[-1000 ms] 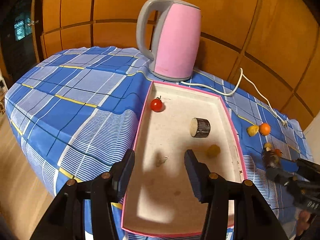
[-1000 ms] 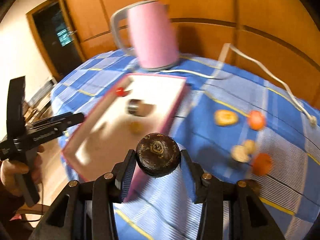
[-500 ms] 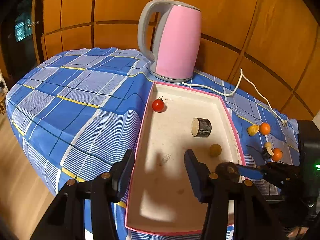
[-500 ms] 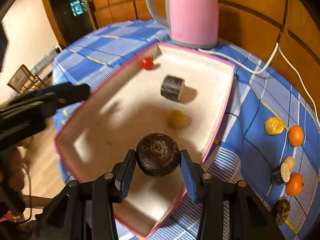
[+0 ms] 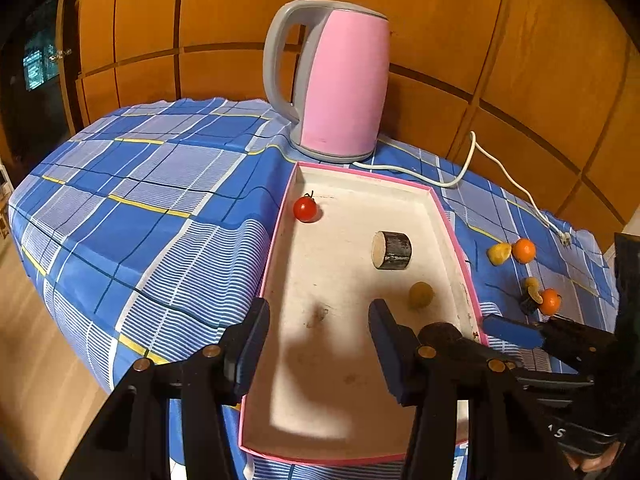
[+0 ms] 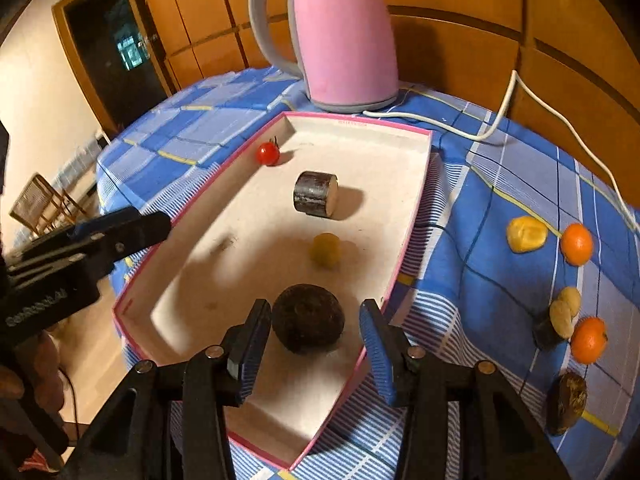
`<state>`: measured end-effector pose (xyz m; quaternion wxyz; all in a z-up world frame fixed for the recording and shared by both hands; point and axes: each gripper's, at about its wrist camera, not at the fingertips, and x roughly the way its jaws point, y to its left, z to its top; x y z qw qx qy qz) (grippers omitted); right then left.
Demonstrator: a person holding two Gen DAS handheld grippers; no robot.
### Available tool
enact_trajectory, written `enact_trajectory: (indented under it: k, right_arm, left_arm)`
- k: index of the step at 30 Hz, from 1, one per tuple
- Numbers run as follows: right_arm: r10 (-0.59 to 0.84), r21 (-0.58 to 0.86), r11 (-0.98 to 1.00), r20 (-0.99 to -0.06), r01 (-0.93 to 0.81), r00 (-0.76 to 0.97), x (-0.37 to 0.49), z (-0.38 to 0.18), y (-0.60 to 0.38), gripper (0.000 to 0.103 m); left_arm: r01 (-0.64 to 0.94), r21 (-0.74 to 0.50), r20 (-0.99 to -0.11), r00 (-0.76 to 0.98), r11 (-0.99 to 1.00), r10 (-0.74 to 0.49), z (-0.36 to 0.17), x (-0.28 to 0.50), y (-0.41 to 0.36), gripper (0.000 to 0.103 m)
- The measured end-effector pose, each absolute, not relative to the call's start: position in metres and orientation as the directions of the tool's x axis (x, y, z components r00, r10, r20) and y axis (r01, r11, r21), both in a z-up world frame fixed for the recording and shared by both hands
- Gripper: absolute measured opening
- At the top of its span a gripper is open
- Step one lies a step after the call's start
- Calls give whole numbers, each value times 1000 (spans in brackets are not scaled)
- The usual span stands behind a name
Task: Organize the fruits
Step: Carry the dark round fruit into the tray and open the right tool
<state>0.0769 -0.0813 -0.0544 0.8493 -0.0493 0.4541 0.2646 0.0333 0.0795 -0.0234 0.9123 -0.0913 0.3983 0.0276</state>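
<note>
A pink-rimmed white tray [image 5: 450, 224] [image 6: 416, 208] lies on the blue checked cloth. In it are a cherry tomato [image 5: 305, 209] [image 6: 267, 154], a dark cylinder piece [image 5: 392, 244] [image 6: 316, 194] and a small yellow fruit [image 5: 421, 294] [image 6: 326, 249]. A dark brown round fruit [image 6: 307, 318] [image 5: 440, 330] rests on the tray floor between the open fingers of my right gripper [image 6: 316, 344], apart from both. My left gripper [image 5: 320, 348] is open and empty over the tray's near end.
A pink kettle [image 5: 340, 88] [image 6: 340, 36] with a white cord [image 5: 492, 168] stands behind the tray. Right of the tray lie two oranges [image 6: 577, 244] [image 6: 588, 339], a yellow piece [image 6: 526, 234], a dark-and-pale piece [image 6: 558, 322] and a dark brown fruit [image 6: 567, 402].
My right gripper carried the dark brown fruit over the tray, lowered and opened; the fruit now lies on the tray floor. The left gripper barely moved.
</note>
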Motion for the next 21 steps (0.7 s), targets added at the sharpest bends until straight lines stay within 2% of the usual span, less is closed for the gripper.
enact_trajectory:
  k: [13, 21]
  right_arm:
    - [378, 192, 906, -767, -377, 518, 65, -46, -112, 47]
    - [283, 151, 954, -744, -260, 605, 54, -36, -135, 47]
  left_arm:
    - [-80, -119, -730, 683, 990, -33, -22, 32, 63, 52]
    - [-41, -92, -721, 691, 995, -38, -19, 31, 49, 52]
